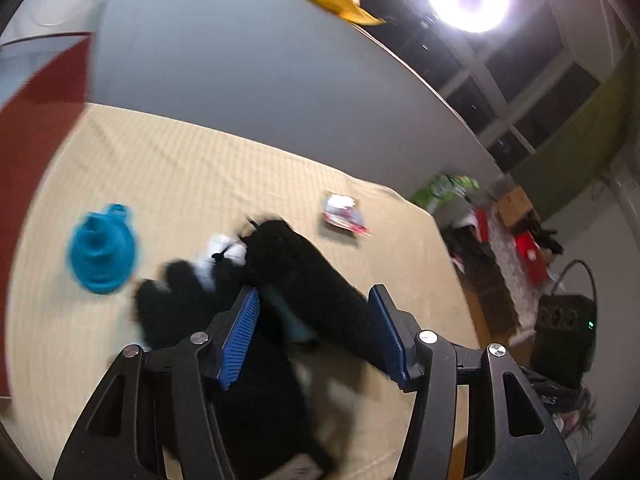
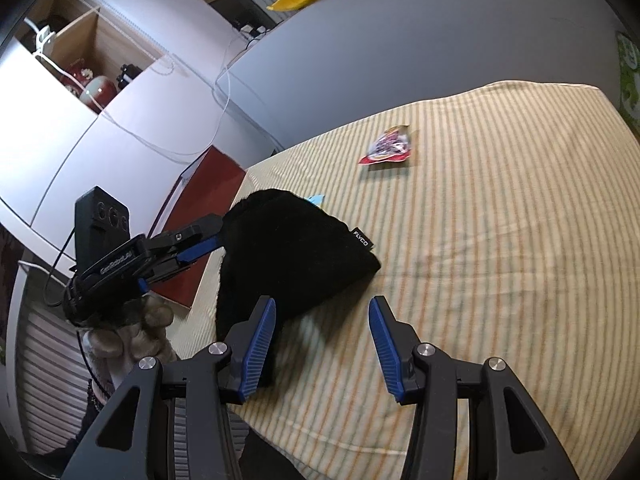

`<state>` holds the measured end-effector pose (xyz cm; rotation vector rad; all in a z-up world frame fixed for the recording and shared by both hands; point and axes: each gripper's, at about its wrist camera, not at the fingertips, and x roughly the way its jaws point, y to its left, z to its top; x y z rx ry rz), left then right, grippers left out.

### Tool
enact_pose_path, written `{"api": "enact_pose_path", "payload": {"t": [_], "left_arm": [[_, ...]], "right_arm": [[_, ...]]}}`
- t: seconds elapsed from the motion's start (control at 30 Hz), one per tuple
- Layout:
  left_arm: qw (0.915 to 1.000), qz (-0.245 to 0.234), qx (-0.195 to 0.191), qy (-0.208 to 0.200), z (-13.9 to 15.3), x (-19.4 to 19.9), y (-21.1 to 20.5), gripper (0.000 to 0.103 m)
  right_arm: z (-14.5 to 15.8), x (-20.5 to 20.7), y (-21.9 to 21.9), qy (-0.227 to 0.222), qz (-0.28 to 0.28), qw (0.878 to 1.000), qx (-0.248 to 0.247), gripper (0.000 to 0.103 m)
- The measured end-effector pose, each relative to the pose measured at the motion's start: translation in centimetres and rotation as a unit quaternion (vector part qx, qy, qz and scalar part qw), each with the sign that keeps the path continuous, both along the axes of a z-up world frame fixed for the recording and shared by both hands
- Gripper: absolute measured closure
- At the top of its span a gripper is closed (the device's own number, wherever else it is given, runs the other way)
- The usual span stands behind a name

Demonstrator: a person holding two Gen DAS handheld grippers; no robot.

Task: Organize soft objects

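While I watch through the left wrist camera, my left gripper (image 1: pixel 314 332) has its blue-padded jaws spread wide, with a black fabric pouch (image 1: pixel 304 276) running diagonally between them; the frame is smeared, so I cannot tell whether either pad actually presses on the cloth. From the right wrist camera the same left gripper (image 2: pixel 202 246) reaches in from the left side and its tip meets the upper left edge of the pouch (image 2: pixel 296 248), which looks lifted at that end while its lower part rests on the striped cloth (image 2: pixel 500 240) covering the bench. A small white label reading FLYCO sits on the pouch's right edge. My right gripper (image 2: pixel 322 338) hangs just above the cloth with its jaws spread apart and nothing between them; the left pad is close beside the pouch's lower corner, the right pad over bare cloth. Beyond the pouch, a fuzzy black-and-white soft item (image 1: pixel 188 292) lies just left of it, and a teal funnel-shaped object (image 1: pixel 102 250) sits farther left. A red-and-white snack packet (image 2: pixel 386 146) lies well apart, toward the far edge of the cloth.
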<state>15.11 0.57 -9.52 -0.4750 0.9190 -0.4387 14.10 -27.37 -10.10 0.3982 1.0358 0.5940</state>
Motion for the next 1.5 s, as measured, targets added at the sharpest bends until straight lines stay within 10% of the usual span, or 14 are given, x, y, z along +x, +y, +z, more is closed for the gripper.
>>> {"api": "enact_pose_path", "payload": {"t": [1.5], "left_arm": [[0.9975,-0.058,0.04,0.005,1.2,6.2,-10.9,0.048]], "right_arm": [[0.3,10.1,-6.0,0.018,-0.039,0.999,0.022,0.058]]}}
